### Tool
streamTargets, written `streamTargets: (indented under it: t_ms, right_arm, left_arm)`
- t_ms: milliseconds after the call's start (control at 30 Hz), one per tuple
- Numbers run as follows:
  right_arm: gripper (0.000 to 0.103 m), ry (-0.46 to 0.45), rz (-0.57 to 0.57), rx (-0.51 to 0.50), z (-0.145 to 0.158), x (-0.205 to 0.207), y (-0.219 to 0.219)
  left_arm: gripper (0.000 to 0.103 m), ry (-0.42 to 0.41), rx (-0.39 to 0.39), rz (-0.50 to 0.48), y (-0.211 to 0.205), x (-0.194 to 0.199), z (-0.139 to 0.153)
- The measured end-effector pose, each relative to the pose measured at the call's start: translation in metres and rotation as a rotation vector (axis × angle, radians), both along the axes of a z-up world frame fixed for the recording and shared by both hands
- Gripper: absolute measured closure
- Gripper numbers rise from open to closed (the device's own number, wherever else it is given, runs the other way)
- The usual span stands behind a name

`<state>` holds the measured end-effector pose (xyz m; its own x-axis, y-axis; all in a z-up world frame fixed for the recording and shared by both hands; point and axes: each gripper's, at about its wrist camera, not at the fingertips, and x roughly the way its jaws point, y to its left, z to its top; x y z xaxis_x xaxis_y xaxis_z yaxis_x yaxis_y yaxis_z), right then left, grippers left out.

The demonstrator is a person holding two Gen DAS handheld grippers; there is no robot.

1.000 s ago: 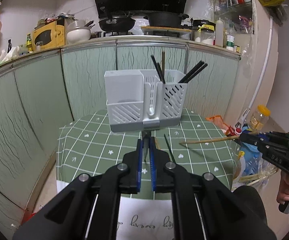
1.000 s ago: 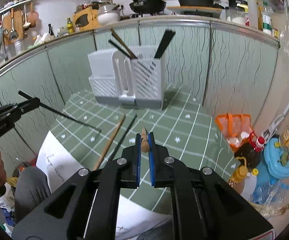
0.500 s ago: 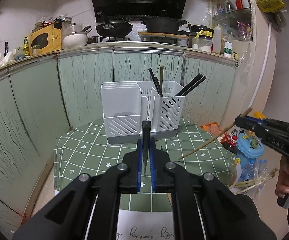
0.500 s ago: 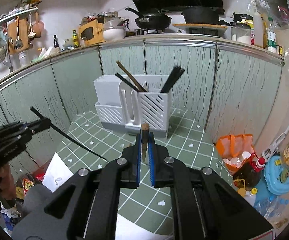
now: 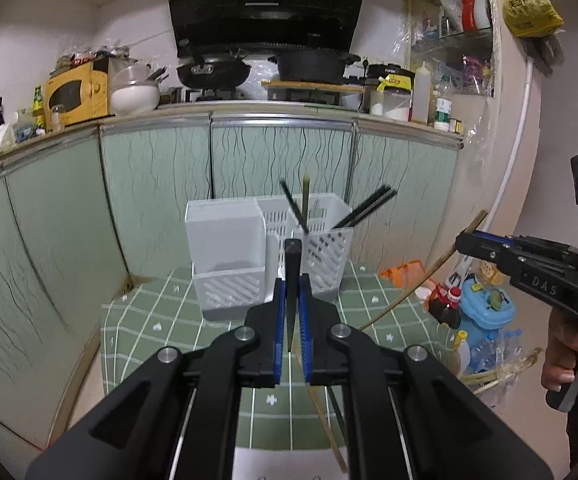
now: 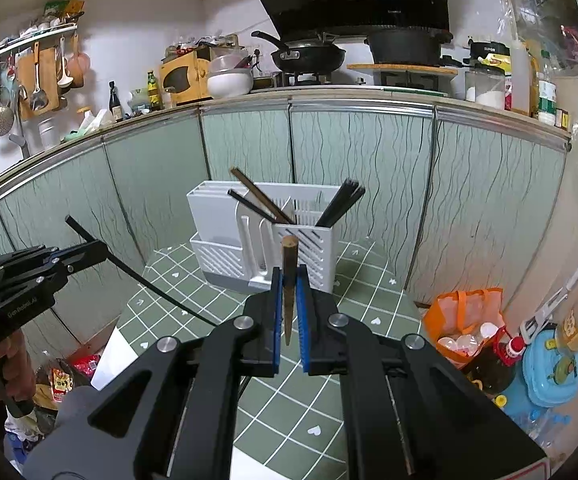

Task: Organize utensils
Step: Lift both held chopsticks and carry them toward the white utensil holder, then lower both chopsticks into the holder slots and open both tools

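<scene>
Beyond our fingertips the white utensil holder is partly hidden. Our left gripper pinches a black chopstick and our right gripper a brown chopstick, both clamped, each running steeply up between the pads.

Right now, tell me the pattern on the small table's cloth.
Green tablecloth with a white grid and small white hearts, clearest in the right wrist view.

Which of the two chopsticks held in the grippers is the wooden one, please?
The brown wooden chopstick is the one clamped in the right gripper; the left gripper holds a black chopstick instead.
</scene>
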<state>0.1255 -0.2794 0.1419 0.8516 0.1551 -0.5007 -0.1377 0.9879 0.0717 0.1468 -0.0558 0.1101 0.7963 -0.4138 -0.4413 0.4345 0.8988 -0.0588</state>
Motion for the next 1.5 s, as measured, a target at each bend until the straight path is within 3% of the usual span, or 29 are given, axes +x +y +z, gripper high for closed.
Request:
streamTargets:
  t_ms: [433,833,1167,1500]
  right_arm:
    - [0.097,-0.049,0.011,0.005,0.064,0.028,-0.022]
    - [0.097,-0.085,0.03,0.012,0.098,0.064,-0.025]
    - [0.097,-0.077,0.027,0.04,0.096,0.112,-0.037]
    - [0.097,-0.016,0.024,0.058,0.062,0.153,-0.048]
  left_arm:
    - [0.095,-0.031,-0.013,-0.048,-0.018,0.037,0.059]
    - [0.095,-0.058,-0.058,-0.105,-0.044,0.065,0.094]
    - [0.095,-0.054,-0.05,-0.091,-0.057,0.107,0.092]
    - [0.095,-0.008,-0.054,-0.083,-0.065,0.149,0.069]
